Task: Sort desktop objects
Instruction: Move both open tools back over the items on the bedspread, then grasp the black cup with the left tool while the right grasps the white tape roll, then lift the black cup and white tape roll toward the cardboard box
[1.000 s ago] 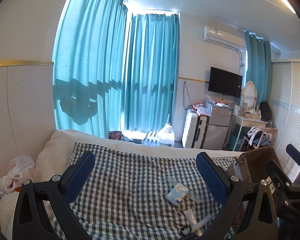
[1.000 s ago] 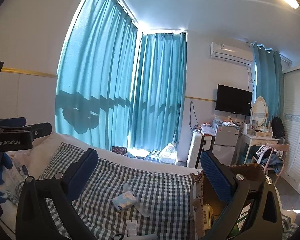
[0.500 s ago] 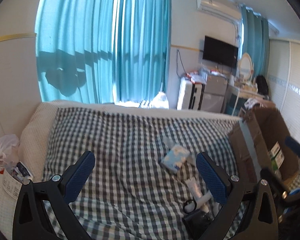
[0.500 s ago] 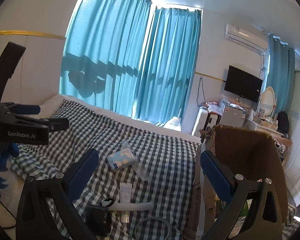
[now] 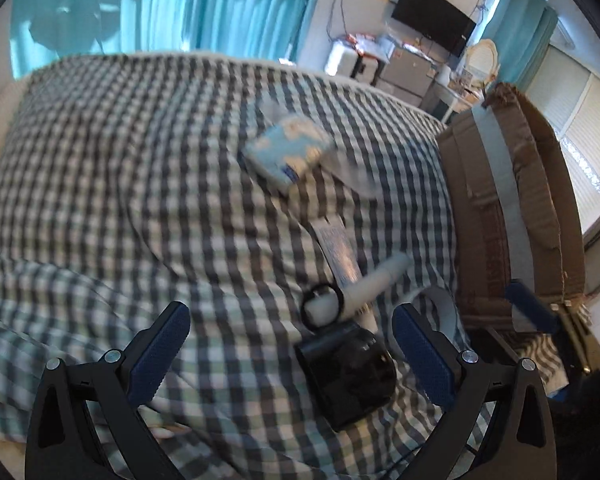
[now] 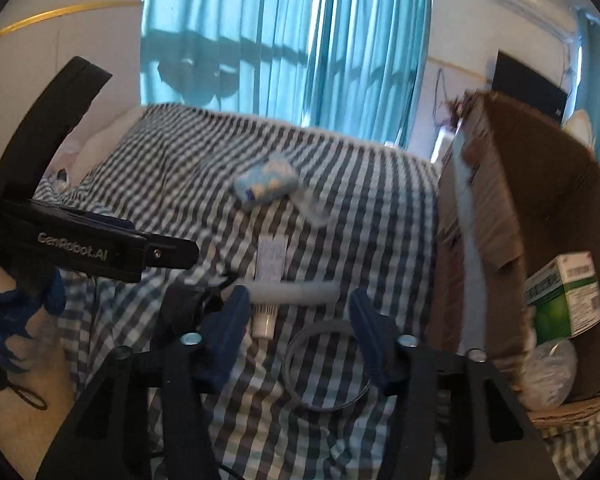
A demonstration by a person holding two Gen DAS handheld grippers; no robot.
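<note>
Left wrist view: the left gripper hangs over a checked blanket with its 2 blue-padded fingers spread wide and nothing between the pads. Just above and between them, at lower centre, lies a black box-shaped object. Touching its upper edge are a black ring and a white cylinder lying aslant, with a white tube running up from under the cylinder. Farther up, at centre, sits a light blue tissue pack, a clear plastic piece just to its right. A cardboard box stands along the right edge of the blanket. The right gripper's blue fingertip shows at lower right, in front of the box.

Right wrist view: the right gripper has just been closing its jaws; they stand partly apart, holding nothing. A grey ring lies on the blanket below and between the fingertips, not touched. The white cylinder lies level just above them, the tube crossing under it. The tissue pack sits at upper centre. At right, the cardboard box holds a green and white carton and a crumpled clear bag. At left, the left gripper is held by a blue-gloved hand.
</note>
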